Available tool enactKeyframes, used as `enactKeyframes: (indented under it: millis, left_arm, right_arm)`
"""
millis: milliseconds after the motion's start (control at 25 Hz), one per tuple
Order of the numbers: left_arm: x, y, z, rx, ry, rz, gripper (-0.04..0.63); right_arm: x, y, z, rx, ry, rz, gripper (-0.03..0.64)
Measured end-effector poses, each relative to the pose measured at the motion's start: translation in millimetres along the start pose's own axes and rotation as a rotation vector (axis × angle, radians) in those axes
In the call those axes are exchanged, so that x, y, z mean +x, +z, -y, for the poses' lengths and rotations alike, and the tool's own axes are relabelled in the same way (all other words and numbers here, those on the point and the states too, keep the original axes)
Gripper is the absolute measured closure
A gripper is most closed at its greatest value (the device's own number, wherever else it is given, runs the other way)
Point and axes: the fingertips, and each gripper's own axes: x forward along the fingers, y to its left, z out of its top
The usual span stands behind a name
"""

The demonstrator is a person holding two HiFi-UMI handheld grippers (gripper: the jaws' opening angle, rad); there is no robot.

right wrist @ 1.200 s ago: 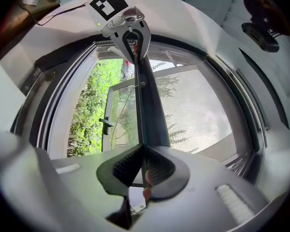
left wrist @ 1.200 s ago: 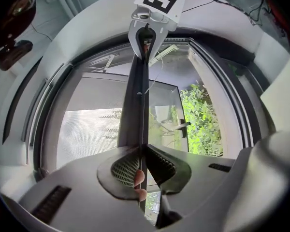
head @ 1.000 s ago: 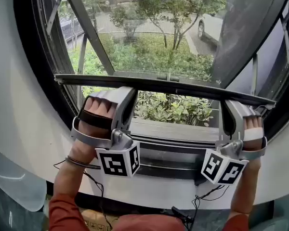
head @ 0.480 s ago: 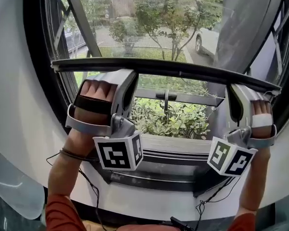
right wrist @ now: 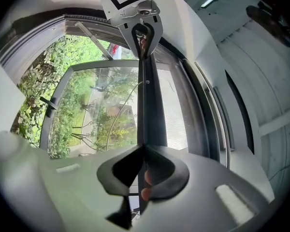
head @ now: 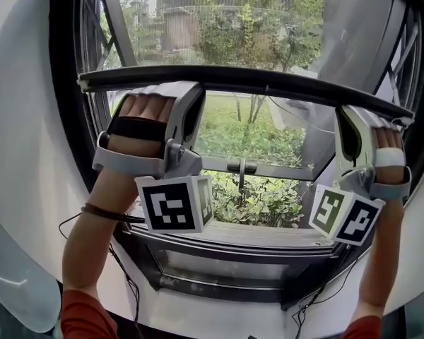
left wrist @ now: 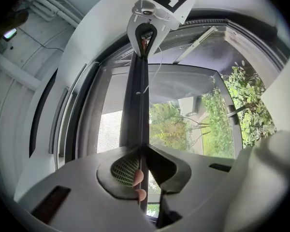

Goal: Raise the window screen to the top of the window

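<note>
Screen bar [head: 247, 82]: dark, smooth, a satin sheen is noted; metal-like.
Screen mesh [head: 219, 34]: fine weave, matt, see-through.
Left gripper [head: 180, 89] and right gripper [head: 350, 110]: shells are recorded as pale grey plastic, smooth, matt.
A black, matt, rubber-like surface with a fine grid texture is seen on the left pad [left wrist: 122, 168].
Window frame [head: 63, 119]: dark, smooth, slightly glossy.
Wall [head: 21, 189]: white, smooth, matt.
</note>
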Motion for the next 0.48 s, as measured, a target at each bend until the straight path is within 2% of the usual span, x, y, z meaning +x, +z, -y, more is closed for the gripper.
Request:
enactKeyframes:
  millis: [480]
  left_arm:
    - [51.4, -3.7, -78.7, -0.009, 0.081, -0.015, 0.546]
  right_arm:
    - [55.2, -6.3, 78.6, -0.050, -0.073, -0.037, 0.586]
